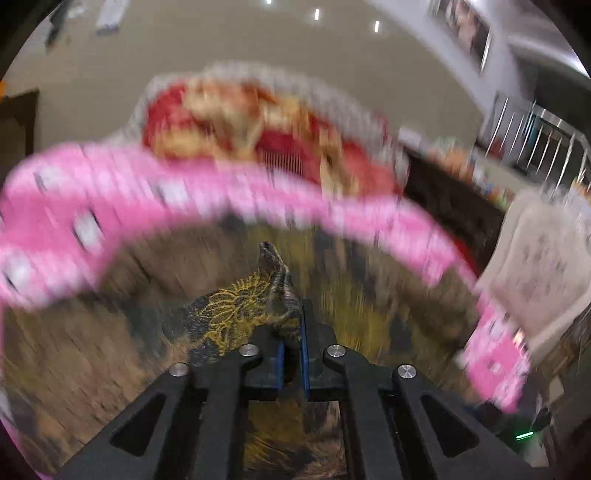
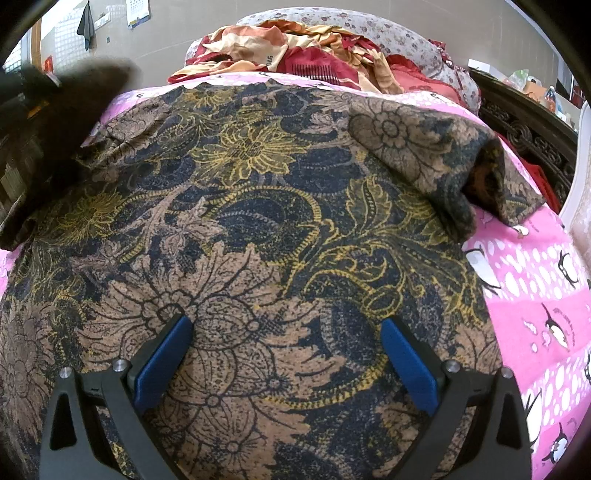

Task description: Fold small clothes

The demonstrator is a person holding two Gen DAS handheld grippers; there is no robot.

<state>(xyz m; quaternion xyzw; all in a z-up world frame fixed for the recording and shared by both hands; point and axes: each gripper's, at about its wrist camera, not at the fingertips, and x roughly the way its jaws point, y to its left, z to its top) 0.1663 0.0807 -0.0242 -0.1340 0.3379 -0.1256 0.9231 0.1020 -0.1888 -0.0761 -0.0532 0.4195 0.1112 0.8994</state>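
A brown, navy and yellow floral garment [image 2: 258,229] lies spread over a pink penguin-print bedsheet [image 2: 532,295]. Its upper right corner is folded over into a flap [image 2: 436,147]. My right gripper [image 2: 288,328] is open, blue pads wide apart, just above the garment's near part. My left gripper [image 1: 291,332] is shut on a bunched edge of the same garment [image 1: 236,306], which rises between the blue pads. The left wrist view is motion-blurred. A dark blurred shape [image 2: 66,96] at the upper left of the right wrist view may be the left gripper.
A heap of red and cream bedding [image 2: 306,48] and a floral pillow [image 2: 399,33] lie at the bed's far end. A dark carved headboard [image 2: 528,140] and a white chair [image 2: 580,192] stand on the right. The pink sheet [image 1: 110,192] edges the left wrist view.
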